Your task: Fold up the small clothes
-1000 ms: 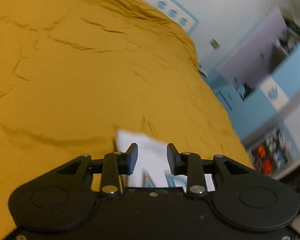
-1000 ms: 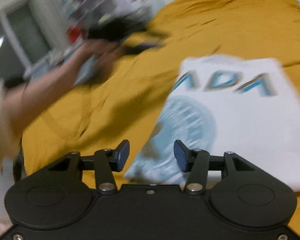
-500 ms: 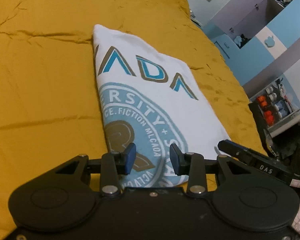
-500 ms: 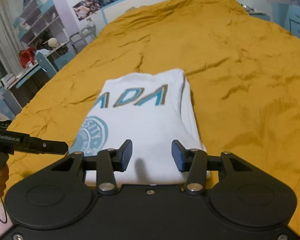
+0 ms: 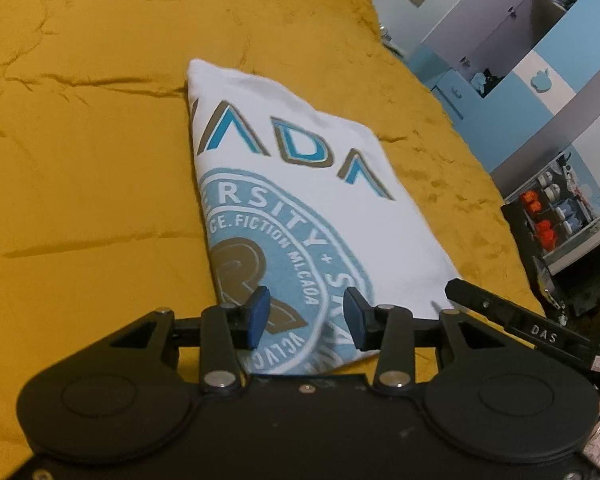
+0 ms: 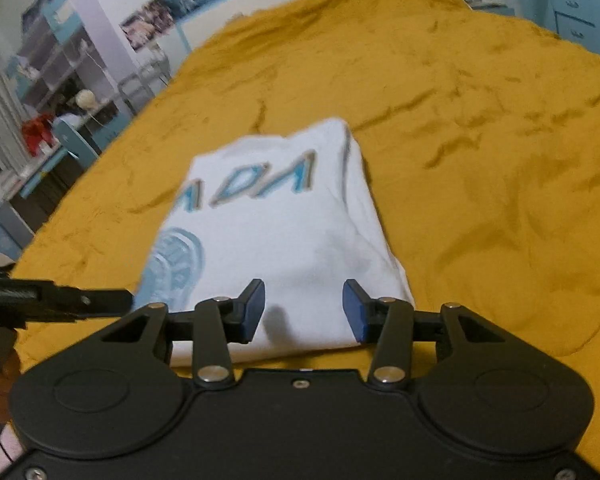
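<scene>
A white T-shirt (image 5: 284,184) with a blue round print and blue letters lies folded into a long strip on the mustard bedspread (image 5: 84,152). My left gripper (image 5: 306,318) hovers over its near end, on the printed side. Its jaws are opening and nothing sits between the blue pads. My right gripper (image 6: 304,310) hangs open above the plain near end of the T-shirt (image 6: 292,232), its pads clear of the cloth. A finger of the right gripper (image 5: 512,320) shows at the right of the left wrist view. The left gripper (image 6: 52,304) shows at the left of the right wrist view.
The bedspread (image 6: 492,152) spreads wide around the shirt on every side. Blue and white cabinets (image 5: 540,80) and a shelf of small items (image 5: 560,216) stand beyond the bed's right edge. A desk and chair (image 6: 68,136) stand off the left side.
Both grippers swung in over the shirt, which now lies still and sharp in view. The left jaws have spread wider. The hand and arm seen earlier in the right wrist view have moved down to the left edge.
</scene>
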### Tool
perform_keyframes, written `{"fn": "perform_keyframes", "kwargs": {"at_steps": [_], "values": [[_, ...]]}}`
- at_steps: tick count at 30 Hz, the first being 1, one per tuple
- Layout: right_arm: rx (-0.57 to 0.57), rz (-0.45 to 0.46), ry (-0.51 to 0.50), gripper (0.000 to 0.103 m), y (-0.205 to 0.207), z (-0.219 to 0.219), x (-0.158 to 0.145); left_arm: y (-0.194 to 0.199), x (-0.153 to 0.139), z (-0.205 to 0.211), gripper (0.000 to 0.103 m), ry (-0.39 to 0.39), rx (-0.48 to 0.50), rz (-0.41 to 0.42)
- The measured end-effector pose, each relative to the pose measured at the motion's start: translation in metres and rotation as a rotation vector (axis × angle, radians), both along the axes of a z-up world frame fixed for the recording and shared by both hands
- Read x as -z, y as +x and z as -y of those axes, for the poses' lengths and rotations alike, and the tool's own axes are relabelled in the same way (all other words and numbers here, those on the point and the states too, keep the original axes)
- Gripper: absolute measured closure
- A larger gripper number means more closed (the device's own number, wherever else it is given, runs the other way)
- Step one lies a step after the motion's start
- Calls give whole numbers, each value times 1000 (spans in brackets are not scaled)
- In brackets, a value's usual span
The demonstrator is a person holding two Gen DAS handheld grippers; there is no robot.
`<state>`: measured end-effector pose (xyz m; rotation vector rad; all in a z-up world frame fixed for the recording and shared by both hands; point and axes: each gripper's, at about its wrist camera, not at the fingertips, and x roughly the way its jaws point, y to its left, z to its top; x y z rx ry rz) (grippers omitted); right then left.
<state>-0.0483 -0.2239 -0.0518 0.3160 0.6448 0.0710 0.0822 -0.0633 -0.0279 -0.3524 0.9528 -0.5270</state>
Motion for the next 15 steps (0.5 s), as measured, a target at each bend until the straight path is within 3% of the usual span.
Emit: {"fn": "perform_keyframes", "kwargs": {"at_steps": [3,7,9,12,15], "values": [[-8,-13,-32,58,-2,-2,-1,-10,2,-4,58,6,1,-11],[12,-96,-24,59,1,7,19,-12,34,-10,57,61,-19,-111],[12,-92,2,59,2,11,17,-13,44,-18,56,7,-45,-124],[-14,4,48,58,16,19,-6,-9,45,-20,55,-8,-43,-132],[-38,84,38,57,59,29,-30,-8,47,-20,56,-6,-43,-135]]}}
